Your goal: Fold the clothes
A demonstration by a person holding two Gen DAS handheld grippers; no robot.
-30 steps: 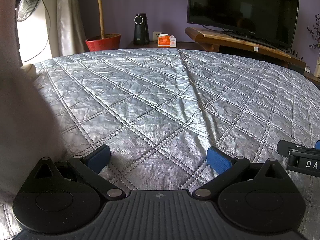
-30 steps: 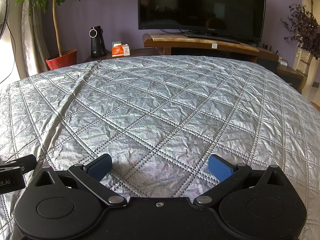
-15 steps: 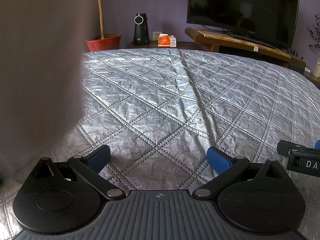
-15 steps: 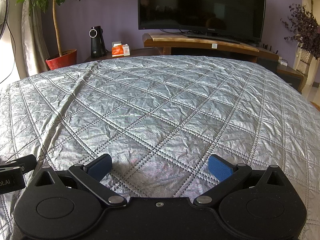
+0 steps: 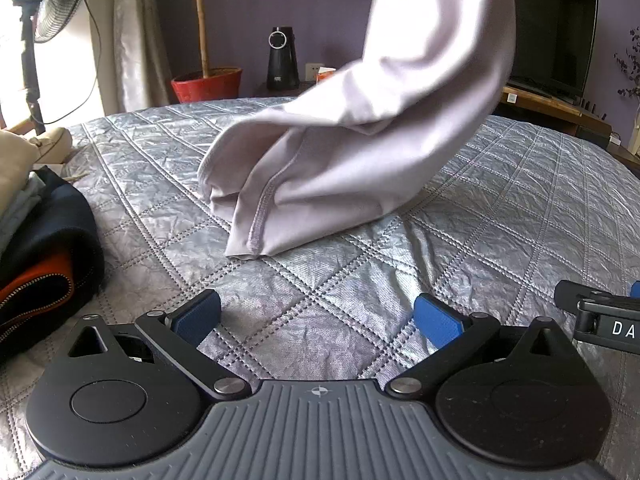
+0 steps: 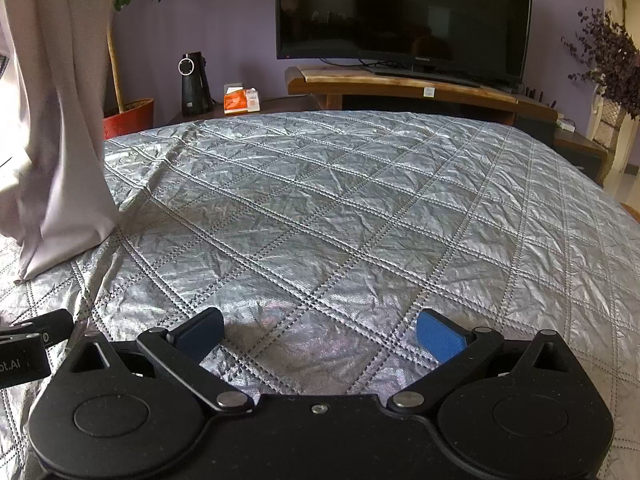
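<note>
Two grippers: both low over a bed (image 6: 360, 208) with a silver quilted cover, side by side.
Left gripper (image 5: 318, 316): fingers spread wide, nothing between the blue pads, which sit just above the quilt.
Right gripper (image 6: 320, 330): fingers spread wide too, empty, bare quilt between them.
Writing: in the left wrist view, white letters "DA" on the black body at the right edge; in the right wrist view, "ot.AI" on the black body at the left edge. The orange box (image 6: 240, 100) beyond the bed carries print too small to read.
Garment: a pale lilac garment (image 5: 360, 152) hangs from above the picture, ahead of the left fingers and slightly to their right; its lower end rests bunched on the quilt, a stitched hem facing the camera. What holds it up is out of view.
Same garment, right wrist view (image 6: 60, 140): far to the left of the right fingers, bottom edge touching the quilt.
Pile: folded clothes (image 5: 36, 248) left of the left fingers, dark blue and orange below, beige on top, at the bed's near left edge.
Open room: bare quilt ahead and right of the right fingers, to the bed's far edge.
Beyond the edge: television (image 6: 404, 16) on a wooden stand, red plant pot (image 5: 206, 84), standing fan (image 5: 52, 0).
</note>
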